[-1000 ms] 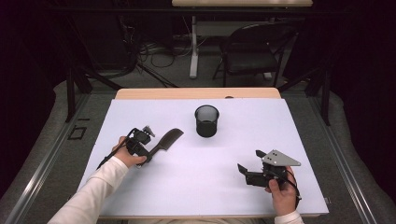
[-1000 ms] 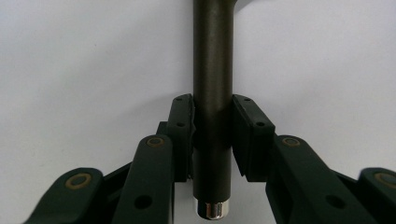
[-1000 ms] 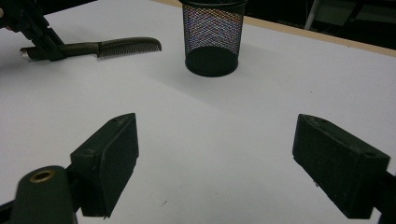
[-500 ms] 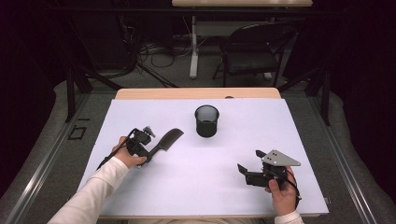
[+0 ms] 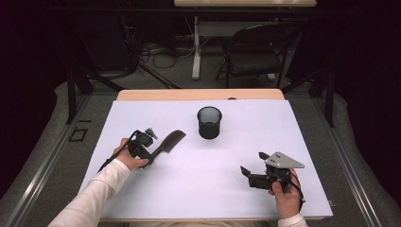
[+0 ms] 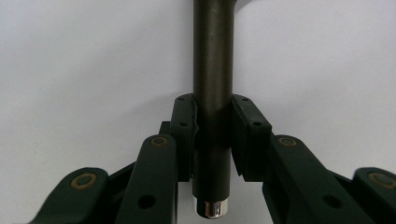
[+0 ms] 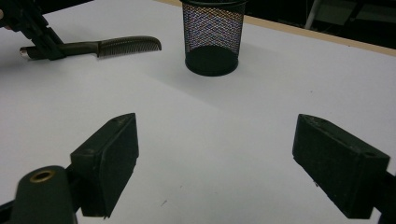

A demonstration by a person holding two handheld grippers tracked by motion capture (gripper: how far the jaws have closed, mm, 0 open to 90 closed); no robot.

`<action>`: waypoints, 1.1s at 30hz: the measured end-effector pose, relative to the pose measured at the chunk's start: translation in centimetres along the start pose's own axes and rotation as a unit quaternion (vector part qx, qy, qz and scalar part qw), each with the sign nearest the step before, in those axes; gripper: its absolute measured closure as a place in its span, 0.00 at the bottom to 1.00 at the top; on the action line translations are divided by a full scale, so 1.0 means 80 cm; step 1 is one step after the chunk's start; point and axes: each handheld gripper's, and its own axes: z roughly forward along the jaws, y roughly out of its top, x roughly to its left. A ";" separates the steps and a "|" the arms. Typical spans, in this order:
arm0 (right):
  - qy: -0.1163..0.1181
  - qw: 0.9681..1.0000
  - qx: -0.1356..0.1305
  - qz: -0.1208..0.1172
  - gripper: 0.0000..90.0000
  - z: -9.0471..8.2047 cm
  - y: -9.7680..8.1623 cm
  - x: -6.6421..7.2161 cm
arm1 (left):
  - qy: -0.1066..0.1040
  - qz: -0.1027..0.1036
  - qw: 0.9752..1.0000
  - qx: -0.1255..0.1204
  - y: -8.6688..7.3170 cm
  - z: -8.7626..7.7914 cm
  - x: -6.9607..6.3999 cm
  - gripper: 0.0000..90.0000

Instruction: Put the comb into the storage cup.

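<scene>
A dark comb (image 5: 171,140) lies over the white table (image 5: 198,189), left of centre, with its teeth end pointing toward a black mesh cup (image 5: 209,122). My left gripper (image 5: 153,152) is shut on the comb's handle (image 6: 212,56); in the left gripper view both pads press its sides, and a silver tip shows at the handle's end. My right gripper (image 5: 253,163) rests near the front right of the table, open, with nothing between its jaws. The right gripper view shows the wide gap (image 7: 229,158), with the comb (image 7: 126,45) and the cup (image 7: 212,37) farther off.
The mesh cup stands upright near the table's middle back. A wooden strip (image 5: 198,94) edges the far side of the table. Beyond it stand a folding chair (image 5: 257,52) and a desk leg with cables on the floor.
</scene>
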 end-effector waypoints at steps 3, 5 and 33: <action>0.000 1.000 0.000 0.000 0.16 0.000 0.000 0.000 | 0.000 -0.001 1.000 -0.001 0.000 0.000 0.000 0.80; 0.000 1.000 0.000 0.000 0.16 0.000 0.000 0.000 | -0.001 -0.002 1.000 -0.001 0.000 0.000 0.000 0.80; 0.001 1.000 0.000 0.002 0.16 0.002 -0.001 0.000 | -0.018 -0.027 0.999 -0.027 -0.002 -0.012 0.012 0.81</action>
